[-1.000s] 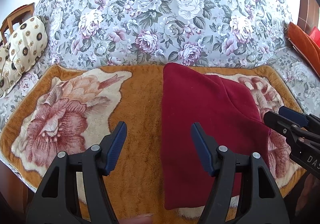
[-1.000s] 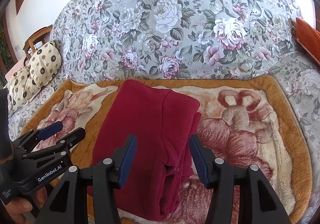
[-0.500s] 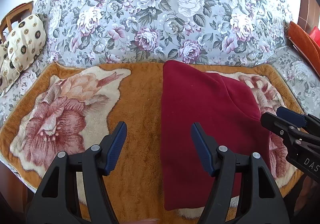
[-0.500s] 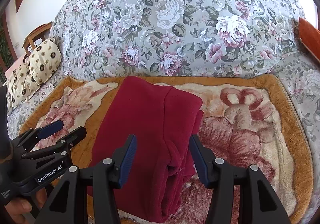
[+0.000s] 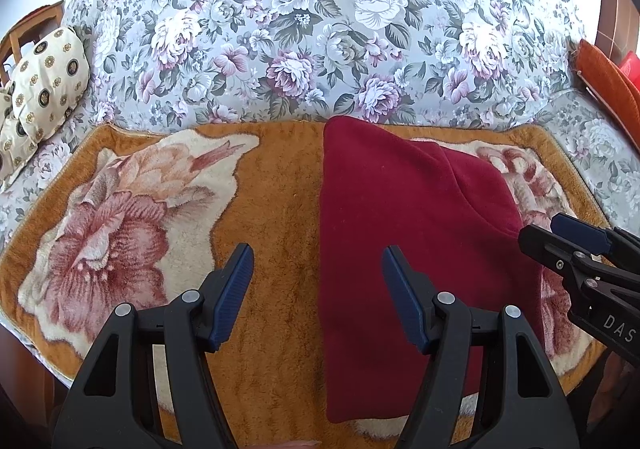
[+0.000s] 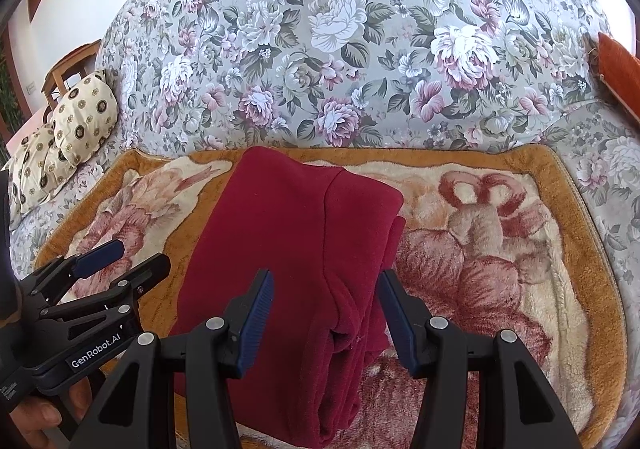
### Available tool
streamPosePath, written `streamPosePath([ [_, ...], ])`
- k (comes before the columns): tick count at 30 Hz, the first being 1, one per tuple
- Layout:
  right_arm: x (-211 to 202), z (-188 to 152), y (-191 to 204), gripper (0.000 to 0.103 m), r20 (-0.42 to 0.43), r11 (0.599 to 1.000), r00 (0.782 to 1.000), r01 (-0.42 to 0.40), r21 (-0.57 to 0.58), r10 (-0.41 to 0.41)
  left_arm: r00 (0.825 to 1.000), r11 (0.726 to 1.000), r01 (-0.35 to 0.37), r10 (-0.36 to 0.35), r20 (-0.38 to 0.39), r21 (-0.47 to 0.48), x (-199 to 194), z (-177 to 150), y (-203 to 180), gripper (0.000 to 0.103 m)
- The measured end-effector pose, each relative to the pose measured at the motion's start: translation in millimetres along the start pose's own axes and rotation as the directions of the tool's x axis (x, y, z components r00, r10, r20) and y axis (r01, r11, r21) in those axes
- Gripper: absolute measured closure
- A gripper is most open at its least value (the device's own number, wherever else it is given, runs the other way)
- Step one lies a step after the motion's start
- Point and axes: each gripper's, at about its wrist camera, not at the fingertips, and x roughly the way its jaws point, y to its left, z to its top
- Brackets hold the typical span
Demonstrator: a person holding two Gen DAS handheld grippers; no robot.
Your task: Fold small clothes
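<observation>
1. Little has shifted since the earlier frames: the garment point(image 5: 400, 241) lies as it did, and both tools have only drifted slightly.
2. It's dark red fleece, folded lengthwise into a long strip on the blanket point(image 5: 272, 249) over the sofa point(image 5: 320, 29), with layered edges bunched on its right side point(image 6: 360, 313).
3. I'd pinch the near end through all layers and carry it to the far end, edges aligned.
4. My left tool point(image 5: 316, 277) and right tool point(image 6: 324, 303) both gape wide, holding nothing.
</observation>
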Motion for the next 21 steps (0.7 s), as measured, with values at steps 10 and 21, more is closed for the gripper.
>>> streamPosePath([
  [10,4.2,-1.0,-1.6,0.051,-0.013,1.0,1.0,0.002,0.0,-0.002,1.0,1.0,0.006,-0.006,-0.008,0.002,4.9,-3.4,0.4,0.036],
  [21,7.8,-1.2,-3.2,0.051,-0.02,1.0,1.0,0.001,0.006,-0.001,1.0,1.0,0.013,-0.013,-0.012,0.002,6.9,-3.6,-0.3,0.036],
])
